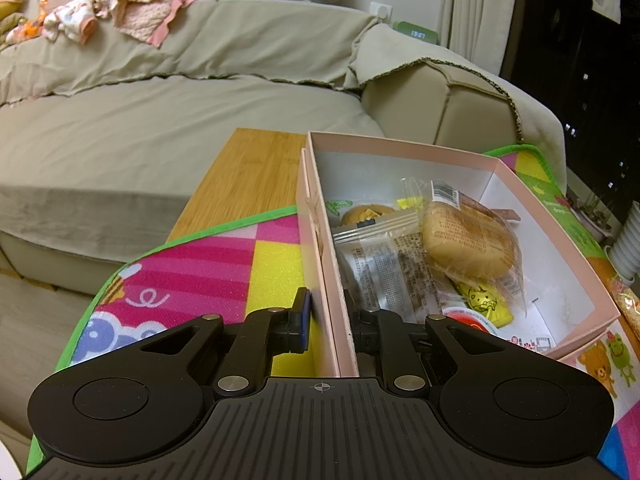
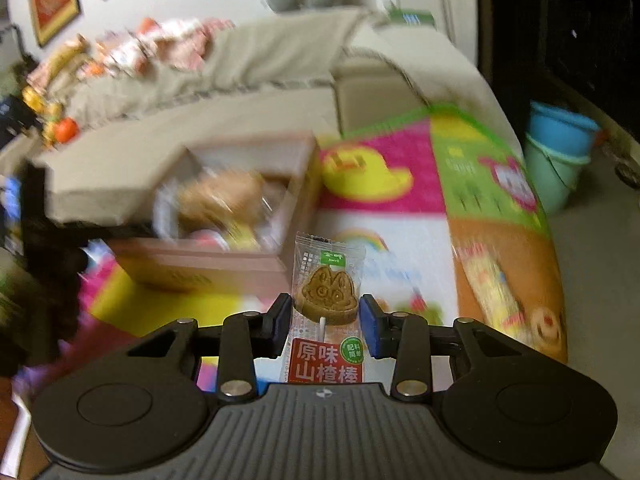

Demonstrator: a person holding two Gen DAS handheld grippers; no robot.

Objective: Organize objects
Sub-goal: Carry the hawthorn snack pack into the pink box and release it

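Pink box point(image 1: 420, 152) on play mat point(image 1: 248, 256) already holds several snacks. Left gripper point(image 1: 326, 322) clamps box wall. Right gripper point(image 2: 325, 326) grips wrapped lollipop point(image 2: 326, 292), above mat beside box; drop-in pending.

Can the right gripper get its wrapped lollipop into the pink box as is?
Probably yes. The right gripper is shut on the wrapped lollipop, and the pink box lies ahead with its top open. The left gripper clamps the box's near wall, off to one side, leaving the opening free.
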